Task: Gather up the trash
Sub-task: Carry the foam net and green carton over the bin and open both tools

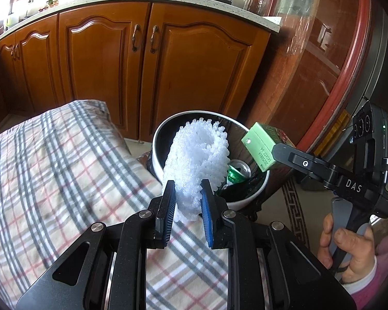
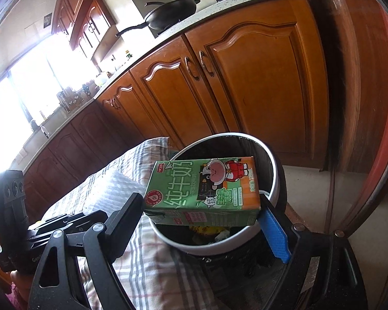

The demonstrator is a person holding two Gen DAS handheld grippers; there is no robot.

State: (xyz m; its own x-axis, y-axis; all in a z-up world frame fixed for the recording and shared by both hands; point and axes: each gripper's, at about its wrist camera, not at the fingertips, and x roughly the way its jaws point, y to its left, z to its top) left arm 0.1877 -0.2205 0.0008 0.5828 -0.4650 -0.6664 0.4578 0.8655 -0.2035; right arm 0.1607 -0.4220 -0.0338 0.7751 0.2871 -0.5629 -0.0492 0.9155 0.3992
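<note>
— So, what does your left camera give you?

— My left gripper (image 1: 186, 206) is clamped on a white foam net sleeve (image 1: 196, 165), which stands up from between the blue-padded fingers (image 1: 207, 214). Just past it, and partly hidden behind the sleeve, is the white-rimmed trash bin (image 1: 248, 201), with a green can (image 1: 236, 173) lying inside. Beneath my fingers and off to the left spreads a plaid cloth (image 1: 64, 170). Up to the right my right gripper (image 1: 274, 152) comes in from the side, closed on a green milk carton (image 1: 261, 147) held over the bin's right rim, and my right hand (image 1: 346, 250) grips its handle.

— And the right camera?

— The carton (image 2: 204, 188) lies crosswise between my right gripper (image 2: 201, 217) fingers, pinched at its two ends, printed face up. Directly below and ahead is the open bin (image 2: 274, 180), with some yellowish scraps (image 2: 207, 231) showing under the carton. To the left, over the plaid cloth (image 2: 152, 263), sits my left gripper (image 2: 72, 219) with the foam sleeve (image 2: 116, 191). Wooden cabinets (image 2: 245, 77) fill the background.
</note>
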